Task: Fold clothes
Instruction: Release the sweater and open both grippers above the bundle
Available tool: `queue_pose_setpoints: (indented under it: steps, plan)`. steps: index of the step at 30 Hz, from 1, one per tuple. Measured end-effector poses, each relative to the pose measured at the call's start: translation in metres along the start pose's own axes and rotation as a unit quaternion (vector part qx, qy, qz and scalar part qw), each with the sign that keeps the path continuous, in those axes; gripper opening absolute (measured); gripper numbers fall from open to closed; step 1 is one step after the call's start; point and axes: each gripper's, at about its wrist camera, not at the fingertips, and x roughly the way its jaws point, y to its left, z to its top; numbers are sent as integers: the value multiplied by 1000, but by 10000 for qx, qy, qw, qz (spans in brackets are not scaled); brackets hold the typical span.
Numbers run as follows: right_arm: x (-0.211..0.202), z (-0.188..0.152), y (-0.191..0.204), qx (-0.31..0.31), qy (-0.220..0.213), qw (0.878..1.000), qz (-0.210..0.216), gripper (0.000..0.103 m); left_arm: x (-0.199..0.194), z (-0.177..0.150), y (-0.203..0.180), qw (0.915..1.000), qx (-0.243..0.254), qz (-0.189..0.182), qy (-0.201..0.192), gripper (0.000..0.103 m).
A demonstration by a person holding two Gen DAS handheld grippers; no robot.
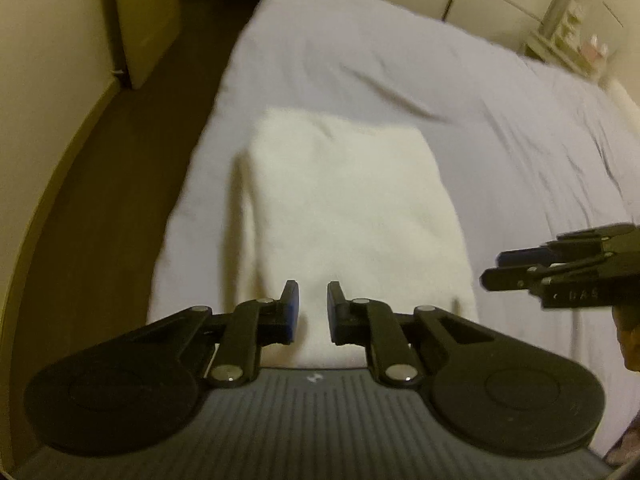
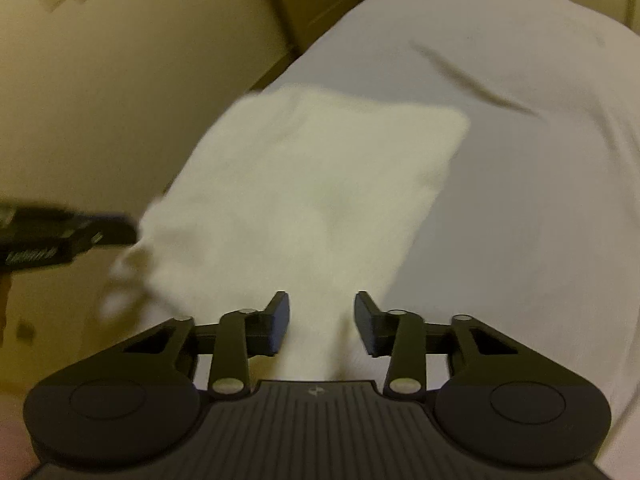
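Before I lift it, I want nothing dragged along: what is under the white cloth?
The white cloth lies on the pale sheet of the bed. Anything between its folded layers or beneath it is covered.

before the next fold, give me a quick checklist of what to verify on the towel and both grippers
1. Left gripper open: ok, a narrow gap shows between its fingers, nothing held.
2. Right gripper open: ok, wider gap, nothing clamped.
3. White folded cloth lying on the bed sheet: ok, a rough rectangle.
4. Cloth edges squared: not ok, the near left corner looks rumpled in the right wrist view.
5. Grippers apart from each other: ok, one at each near side of the cloth.
6. Number of layers folded: cannot tell, pictures are blurred.
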Motion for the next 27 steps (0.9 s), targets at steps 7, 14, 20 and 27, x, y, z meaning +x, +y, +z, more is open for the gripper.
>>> queue_pose_setpoints:
  steps: [7, 14, 20, 27]
  plan:
    - [53, 1, 10, -386, 371, 9986, -36, 38, 52, 1, 19, 9978, -130, 490, 419, 8]
    - [18, 12, 6, -162, 279, 9994, 101, 38, 69, 10, 25, 9962, -291, 561, 596, 7]
    - [14, 37, -5, 59, -24, 10000, 53, 39, 33, 25, 17, 9985, -292, 372, 263, 7]
    - [60, 50, 2, -91, 332, 9994, -94, 41, 69, 32, 25, 9967, -370, 433, 575, 8]
